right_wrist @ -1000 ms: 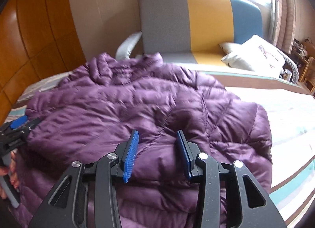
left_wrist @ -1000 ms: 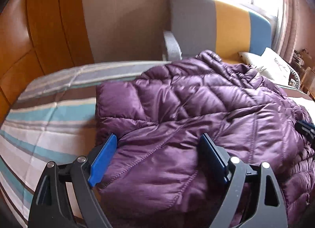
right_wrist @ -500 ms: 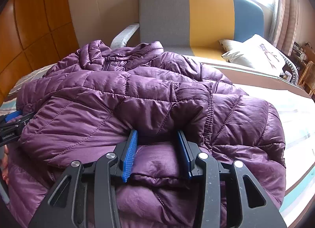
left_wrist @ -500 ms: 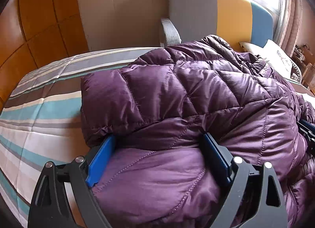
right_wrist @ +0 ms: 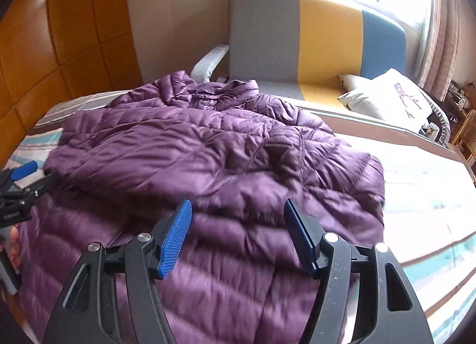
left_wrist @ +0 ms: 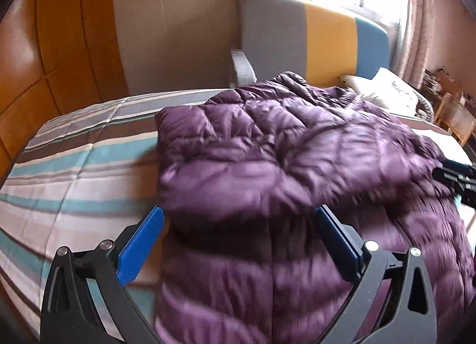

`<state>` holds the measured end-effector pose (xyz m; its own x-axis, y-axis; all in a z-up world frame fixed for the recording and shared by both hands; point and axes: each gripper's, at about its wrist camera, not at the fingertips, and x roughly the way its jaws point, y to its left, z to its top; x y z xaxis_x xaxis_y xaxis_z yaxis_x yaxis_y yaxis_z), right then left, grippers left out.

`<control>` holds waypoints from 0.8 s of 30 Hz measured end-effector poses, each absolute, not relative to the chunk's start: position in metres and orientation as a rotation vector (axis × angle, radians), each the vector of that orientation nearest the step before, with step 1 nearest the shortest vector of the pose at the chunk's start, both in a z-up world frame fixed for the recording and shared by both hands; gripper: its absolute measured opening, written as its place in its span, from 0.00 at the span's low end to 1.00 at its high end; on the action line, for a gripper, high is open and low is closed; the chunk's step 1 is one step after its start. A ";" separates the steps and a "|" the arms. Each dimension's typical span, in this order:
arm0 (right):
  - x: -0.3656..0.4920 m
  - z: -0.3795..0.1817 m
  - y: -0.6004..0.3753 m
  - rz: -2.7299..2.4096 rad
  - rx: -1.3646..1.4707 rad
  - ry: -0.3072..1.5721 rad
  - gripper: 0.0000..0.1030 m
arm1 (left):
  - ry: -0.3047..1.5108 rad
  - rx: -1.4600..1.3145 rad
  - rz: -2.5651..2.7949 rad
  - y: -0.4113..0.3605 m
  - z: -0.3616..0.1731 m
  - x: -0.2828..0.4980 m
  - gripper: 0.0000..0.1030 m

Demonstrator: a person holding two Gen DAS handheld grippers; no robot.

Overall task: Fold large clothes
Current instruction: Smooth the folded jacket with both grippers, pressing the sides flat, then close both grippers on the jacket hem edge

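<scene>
Left wrist view: both grippers' fingers (left_wrist: 139, 243), earlier pinching the purple jacket (left_wrist: 267, 147), are opening off it.

I see a purple quilted jacket (right_wrist: 208, 159) on a bed (left_wrist: 74, 171) striped teal, white, grey and brown. Sofa (right_wrist: 312, 37) blocked grey, yellow, blue. My hand-held gripper (right_wrist: 236, 237): black, blue pads.
</scene>
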<state>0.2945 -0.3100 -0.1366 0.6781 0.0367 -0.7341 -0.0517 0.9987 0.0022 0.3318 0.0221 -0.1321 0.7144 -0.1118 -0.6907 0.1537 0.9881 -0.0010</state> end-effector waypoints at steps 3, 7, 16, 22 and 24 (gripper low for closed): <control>0.272 -0.133 -0.310 0.050 -0.028 0.821 0.62 | 0.770 0.077 -0.172 0.026 -0.135 0.304 0.98; 0.246 -0.131 -0.314 0.054 -0.018 0.823 0.62 | 0.767 0.103 -0.172 0.031 -0.140 0.268 0.98; 0.188 -0.134 -0.329 0.054 0.011 0.839 0.62 | 0.797 0.051 -0.202 0.054 -0.152 0.212 0.97; 0.152 -0.142 -0.346 0.050 0.036 0.870 0.59 | 0.825 0.029 -0.217 0.065 -0.157 0.192 0.80; 0.138 -0.145 -0.357 0.042 0.064 0.891 0.55 | 0.834 0.042 -0.225 0.066 -0.158 0.186 0.75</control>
